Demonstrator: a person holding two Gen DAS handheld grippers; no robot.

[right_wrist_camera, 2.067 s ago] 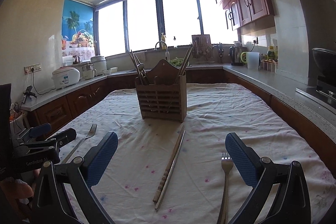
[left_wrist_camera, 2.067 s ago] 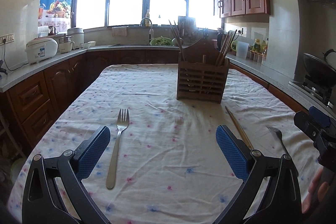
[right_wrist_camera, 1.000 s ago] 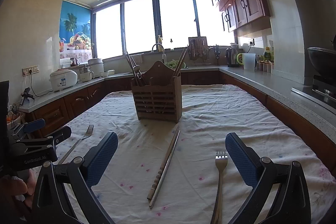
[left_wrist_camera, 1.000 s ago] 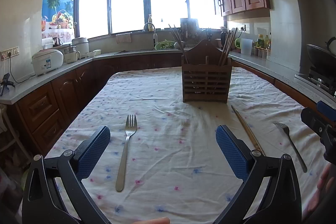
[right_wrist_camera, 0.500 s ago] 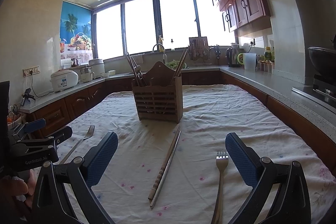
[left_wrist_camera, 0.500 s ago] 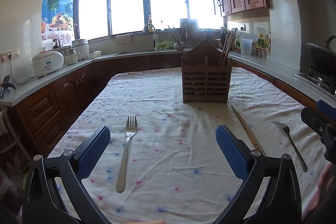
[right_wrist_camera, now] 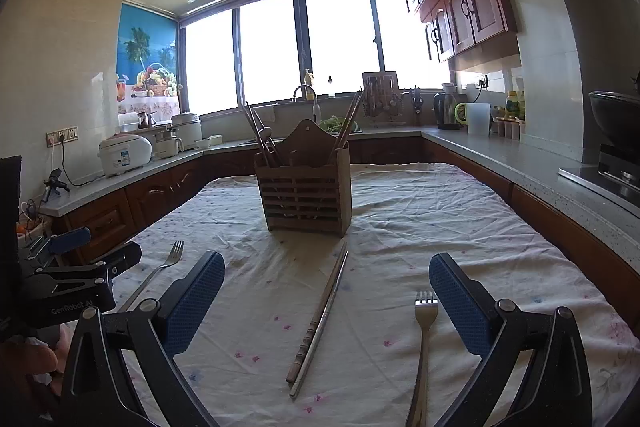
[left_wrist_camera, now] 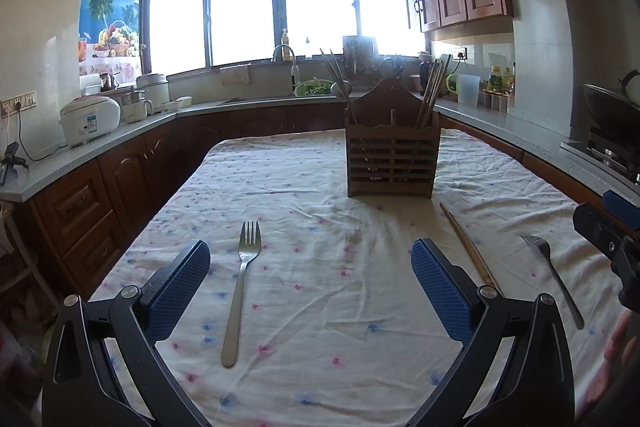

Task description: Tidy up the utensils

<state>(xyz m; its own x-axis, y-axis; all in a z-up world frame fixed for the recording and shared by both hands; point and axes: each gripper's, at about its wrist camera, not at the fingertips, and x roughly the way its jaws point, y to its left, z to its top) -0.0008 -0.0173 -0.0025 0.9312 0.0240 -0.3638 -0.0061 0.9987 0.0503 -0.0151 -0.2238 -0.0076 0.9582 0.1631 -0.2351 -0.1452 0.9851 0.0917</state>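
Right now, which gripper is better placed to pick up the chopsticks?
Right gripper, probably. The chopsticks lie between its open fingers, pointing toward the wooden holder. From the left gripper they lie beyond its right finger, partly hidden.

My blue pads [left_wrist_camera: 180, 291] look dimpled and matt, the forks [left_wrist_camera: 240, 283] shiny metal, the holder [left_wrist_camera: 391, 163] slatted wood, the tablecloth [left_wrist_camera: 320, 187] creased cloth.
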